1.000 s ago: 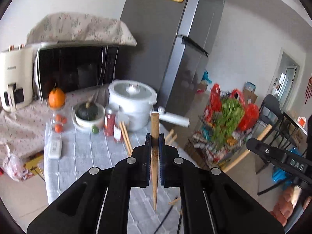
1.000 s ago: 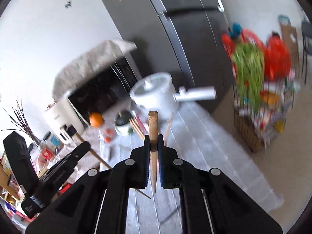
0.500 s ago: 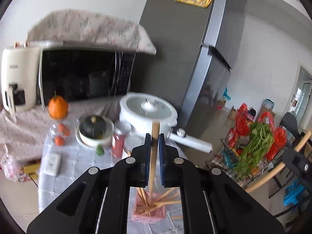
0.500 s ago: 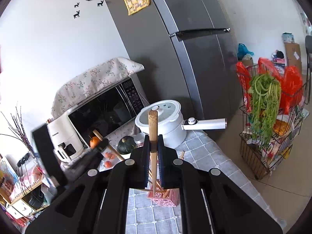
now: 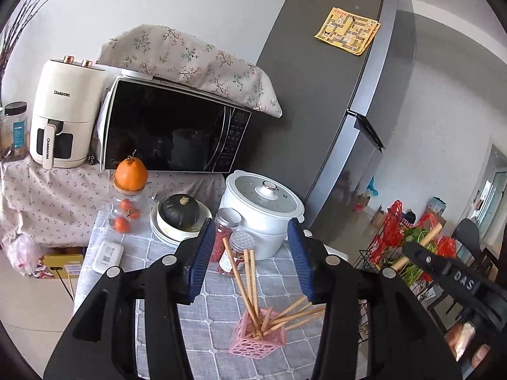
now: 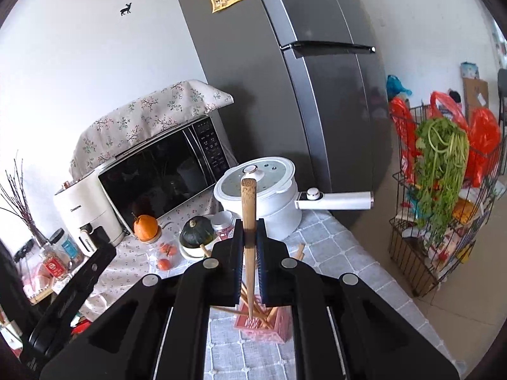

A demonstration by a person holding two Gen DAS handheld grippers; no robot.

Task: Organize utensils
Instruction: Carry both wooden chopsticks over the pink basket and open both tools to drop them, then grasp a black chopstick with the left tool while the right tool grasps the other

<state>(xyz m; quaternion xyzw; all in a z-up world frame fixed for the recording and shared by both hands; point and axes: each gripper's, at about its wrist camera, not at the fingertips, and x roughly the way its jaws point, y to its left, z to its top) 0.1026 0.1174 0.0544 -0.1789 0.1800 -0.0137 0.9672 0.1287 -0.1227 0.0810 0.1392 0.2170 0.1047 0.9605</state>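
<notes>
**Chopsticks gathered in the pink holder, one more clamped above it**

At the bottom centre of the left wrist view, the pink perforated holder (image 5: 257, 337) stands on the grey quilted tablecloth (image 5: 218, 297), with a bundle of wooden chopsticks (image 5: 253, 288) fanned out of it, some upright and some leaning toward the right of the frame. The left gripper (image 5: 250, 261) hangs above and in front of the holder with its blue-padded jaws spread wide and nothing between them.

In the right wrist view, the right gripper (image 6: 250, 240) is clenched on a single wooden chopstick (image 6: 248, 218), held nearly upright in the centre of the frame. Its blunt end rises in front of the white pot (image 6: 259, 190); its thin tip points down into the pink holder (image 6: 263, 324) at lower centre. Whether the tip touches the holder's bottom cannot be told.

Behind the holder, in the middle of the left wrist view, stand two small jars (image 5: 234, 240), a dark green squash (image 5: 179, 210) in a white bowl, and an orange (image 5: 131, 174) on top of a glass jar. A microwave (image 5: 171, 136) under a floral cloth and a white air fryer (image 5: 65, 114) fill the left side, and a grey refrigerator (image 5: 332, 101) rises at upper right. A wire rack with greens (image 6: 440, 171) stands at the right edge of the right wrist view.
</notes>
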